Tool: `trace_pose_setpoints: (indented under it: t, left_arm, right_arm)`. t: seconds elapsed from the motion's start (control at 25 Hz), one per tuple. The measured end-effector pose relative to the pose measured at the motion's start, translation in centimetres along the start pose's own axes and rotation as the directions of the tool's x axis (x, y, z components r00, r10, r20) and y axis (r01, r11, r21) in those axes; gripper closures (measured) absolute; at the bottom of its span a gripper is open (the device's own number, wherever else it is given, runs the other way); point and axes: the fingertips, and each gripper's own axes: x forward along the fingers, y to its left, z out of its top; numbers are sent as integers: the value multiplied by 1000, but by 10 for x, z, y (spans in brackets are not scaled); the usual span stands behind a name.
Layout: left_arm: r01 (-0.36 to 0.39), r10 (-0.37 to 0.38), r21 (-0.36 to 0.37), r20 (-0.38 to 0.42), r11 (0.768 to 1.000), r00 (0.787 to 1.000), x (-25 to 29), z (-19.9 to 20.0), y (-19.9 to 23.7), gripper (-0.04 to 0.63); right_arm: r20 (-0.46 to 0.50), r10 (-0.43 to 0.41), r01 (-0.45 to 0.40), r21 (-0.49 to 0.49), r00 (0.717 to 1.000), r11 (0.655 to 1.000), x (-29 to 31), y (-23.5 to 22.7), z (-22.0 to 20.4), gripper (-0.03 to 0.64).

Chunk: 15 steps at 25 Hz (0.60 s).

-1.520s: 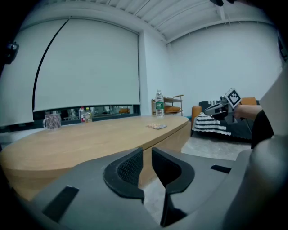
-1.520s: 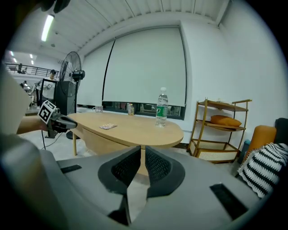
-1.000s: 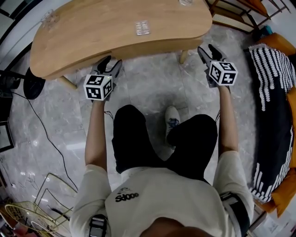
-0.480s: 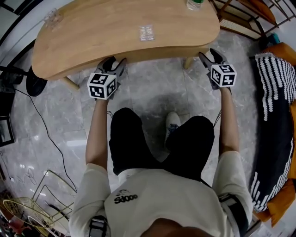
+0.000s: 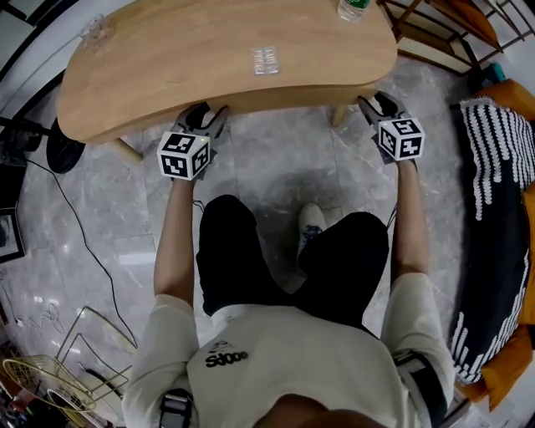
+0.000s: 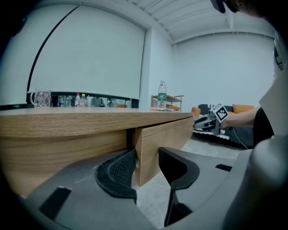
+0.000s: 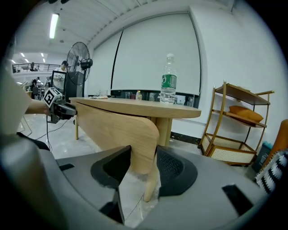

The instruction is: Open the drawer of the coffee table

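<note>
The wooden coffee table [image 5: 209,58] has its drawer front [image 5: 284,98] along the near edge. My left gripper [image 5: 205,113] is at the drawer front's left end and my right gripper [image 5: 378,102] is at its right end. In the left gripper view the panel's end [image 6: 153,139] stands between the jaws of the left gripper [image 6: 146,168], with a dark gap beside the apron. In the right gripper view the panel's rounded end [image 7: 135,134] sits between the jaws of the right gripper [image 7: 143,164]. Both pairs of jaws have just been closing, and their pads lie against the panel.
On the table are a water bottle [image 5: 353,8], a glass mug [image 5: 94,33] and a small packet [image 5: 266,58]. A fan base [image 5: 60,155] and cable lie left. A shelf [image 7: 238,121] and a sofa with a striped blanket [image 5: 493,167] stand right. The person's shoe [image 5: 311,221] is under the near edge.
My right gripper has come down and in to the drawer front's right end. Both pairs of jaws have narrowed onto the panel. The left gripper has stayed in place.
</note>
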Motion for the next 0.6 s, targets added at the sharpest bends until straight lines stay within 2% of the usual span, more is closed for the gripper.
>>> trace_pose_setpoints:
  t: [0.4, 0.6]
  left_arm:
    - [39, -39, -6, -6, 999, 999, -6, -2, -5, 434]
    - [64, -64, -48, 1, 997, 998, -15, -4, -10, 434]
  right_arm:
    - [10, -37, 36, 59, 999, 998, -8, 4, -3, 456]
    - [1, -51, 51, 93, 999, 994, -17, 10, -5, 456]
